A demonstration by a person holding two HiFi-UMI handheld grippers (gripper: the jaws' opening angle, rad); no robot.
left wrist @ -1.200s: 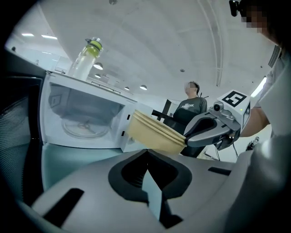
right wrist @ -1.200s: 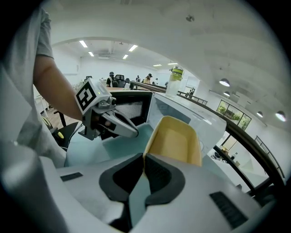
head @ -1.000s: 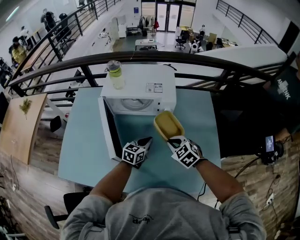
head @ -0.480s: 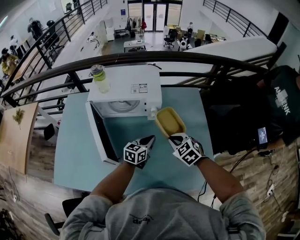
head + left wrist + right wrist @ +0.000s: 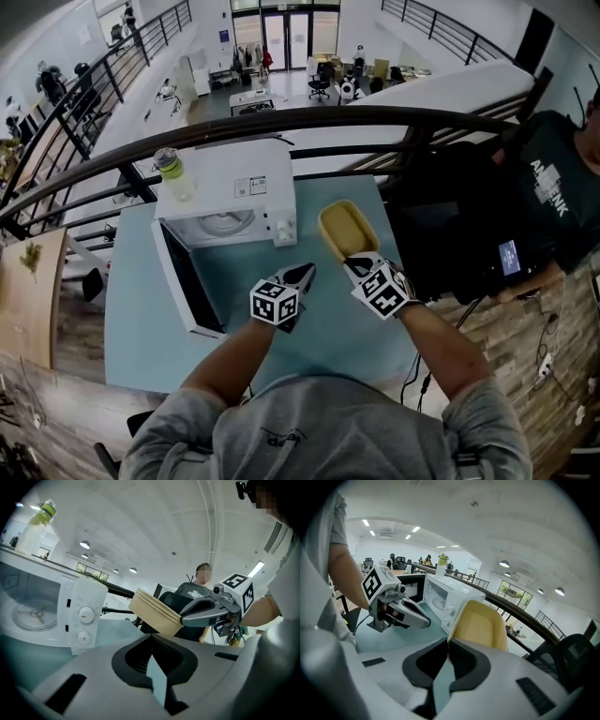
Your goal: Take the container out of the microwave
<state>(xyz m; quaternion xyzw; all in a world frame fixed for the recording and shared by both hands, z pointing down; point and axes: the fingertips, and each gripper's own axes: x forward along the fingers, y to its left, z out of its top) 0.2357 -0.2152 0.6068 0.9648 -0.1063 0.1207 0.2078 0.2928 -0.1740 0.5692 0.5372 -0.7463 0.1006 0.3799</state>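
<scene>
Your shallow yellow container (image 5: 345, 230) hangs outside the white microwave (image 5: 230, 183), just right of it, rim pinched in your right gripper (image 5: 356, 264); the microwave's door stands open.

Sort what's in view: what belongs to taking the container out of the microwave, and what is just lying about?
Job in hand:
microwave, door open
yellow container, outside it, gripped in the jaws of the right gripper
left gripper, jaws together on nothing

Lying about:
bottle on top of the microwave
table
railing
onlooker in a dark shirt
</scene>
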